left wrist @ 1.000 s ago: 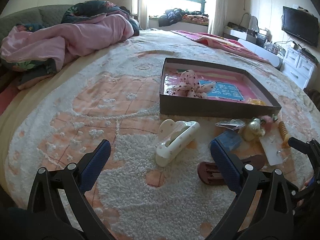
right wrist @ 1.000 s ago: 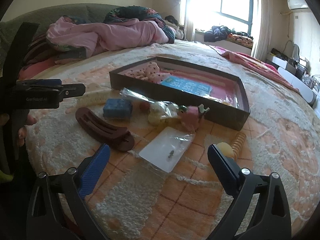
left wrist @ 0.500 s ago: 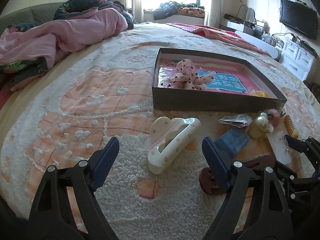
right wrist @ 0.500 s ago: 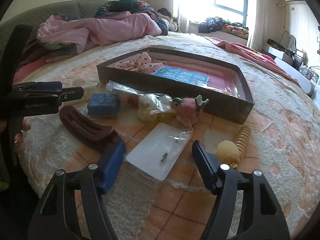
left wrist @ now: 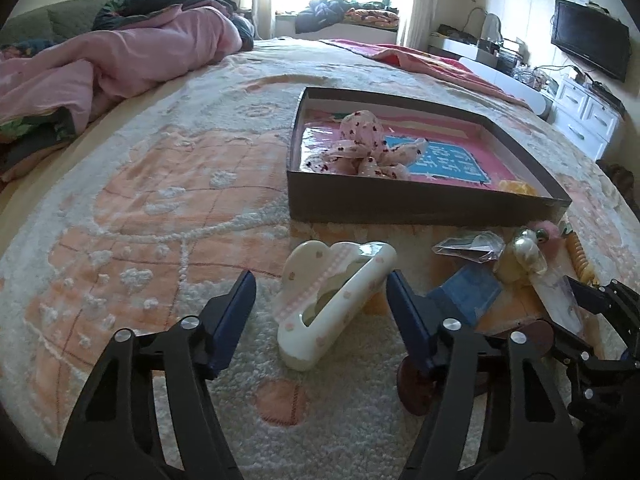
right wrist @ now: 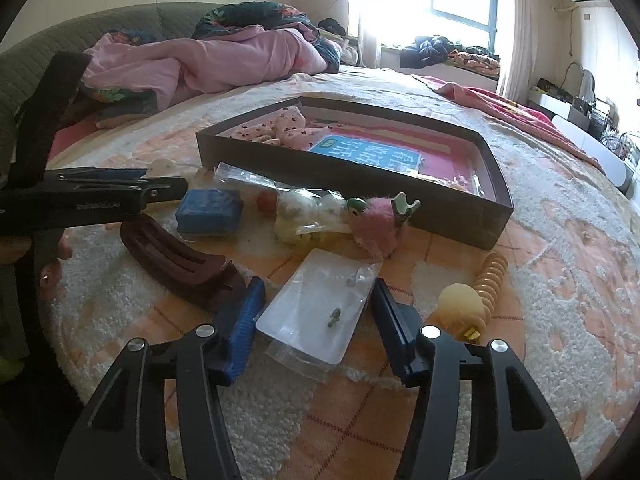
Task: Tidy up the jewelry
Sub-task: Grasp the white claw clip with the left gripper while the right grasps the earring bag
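Note:
A dark shallow box with a pink lining stands on the bed and holds a spotted pink scrunchie. My left gripper is open, its fingers on either side of a white spotted hair claw lying on the blanket. My right gripper is open, its fingers on either side of a clear bag with small earrings. A brown hair clip, a blue box, a pink fuzzy clip and an orange coil tie lie around it.
A yellow claw clip lies by my right finger. A bagged pearl ornament sits in front of the box. A pink quilt is heaped at the far left. A TV and white drawers stand at the right.
Both grippers moved forward and down. The left now brackets the white hair claw, the right brackets the earring bag. Both jaws have narrowed but stay open.

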{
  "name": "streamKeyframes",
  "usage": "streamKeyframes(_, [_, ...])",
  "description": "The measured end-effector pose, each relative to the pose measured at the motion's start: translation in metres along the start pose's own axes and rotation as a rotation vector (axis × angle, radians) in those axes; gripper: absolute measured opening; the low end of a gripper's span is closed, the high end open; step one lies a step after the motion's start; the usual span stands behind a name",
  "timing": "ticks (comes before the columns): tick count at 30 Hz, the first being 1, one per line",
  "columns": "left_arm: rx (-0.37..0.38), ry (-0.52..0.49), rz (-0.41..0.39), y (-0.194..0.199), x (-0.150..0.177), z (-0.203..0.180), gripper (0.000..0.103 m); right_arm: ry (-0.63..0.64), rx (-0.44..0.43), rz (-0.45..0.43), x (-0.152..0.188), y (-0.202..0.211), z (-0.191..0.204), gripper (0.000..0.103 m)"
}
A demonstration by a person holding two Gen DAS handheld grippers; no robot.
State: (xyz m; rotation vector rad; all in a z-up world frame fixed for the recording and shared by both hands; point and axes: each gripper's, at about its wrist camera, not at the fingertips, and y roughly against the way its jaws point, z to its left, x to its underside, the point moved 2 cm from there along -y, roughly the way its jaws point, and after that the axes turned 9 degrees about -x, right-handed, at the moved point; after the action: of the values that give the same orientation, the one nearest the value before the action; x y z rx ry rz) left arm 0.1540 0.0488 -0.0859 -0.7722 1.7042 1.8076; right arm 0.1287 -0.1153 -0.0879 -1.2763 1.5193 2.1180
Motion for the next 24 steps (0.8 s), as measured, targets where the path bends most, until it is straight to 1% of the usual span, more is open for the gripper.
streamKeyframes(1, [0.008, -0.006, 0.002, -0.001, 0.000, -0.001, 0.055, 0.001, -0.003, -0.001, 0.000, 0.001, 0.000, 0.050])
streamKeyframes(3, [0.024, -0.009, 0.013, -0.004, 0.001, -0.003, 0.046, 0.002, -0.011, -0.003, 0.000, 0.003, -0.001, 0.049])
streamKeyframes(8, [0.024, -0.011, 0.023, -0.004, 0.002, -0.004, 0.043, 0.007, -0.020, -0.008, 0.002, 0.007, -0.001, 0.047])
streamKeyframes(11, [0.018, -0.007, 0.026, -0.003, 0.002, -0.004, 0.038, 0.009, -0.028, -0.016, 0.001, 0.010, 0.001, 0.047])
streamKeyframes(13, [0.015, -0.003, 0.020, 0.000, 0.002, -0.003, 0.037, 0.018, -0.025, -0.025, 0.001, 0.013, 0.002, 0.047])
streamKeyframes(14, [0.014, -0.001, 0.018, 0.001, 0.002, -0.002, 0.034, 0.027, -0.021, -0.028, 0.001, 0.015, 0.003, 0.047])
streamKeyframes(16, [0.009, 0.006, 0.016, 0.003, 0.002, 0.000, 0.034, 0.046, -0.005, -0.033, 0.001, 0.018, 0.004, 0.046])
streamKeyframes(19, [0.011, 0.016, 0.006, 0.009, 0.003, 0.003, 0.032, 0.055, -0.002, -0.048, -0.001, 0.023, 0.005, 0.046])
streamKeyframes(24, [0.008, 0.021, -0.022, 0.021, 0.003, 0.006, 0.031, 0.069, -0.006, -0.083, -0.005, 0.032, 0.009, 0.046])
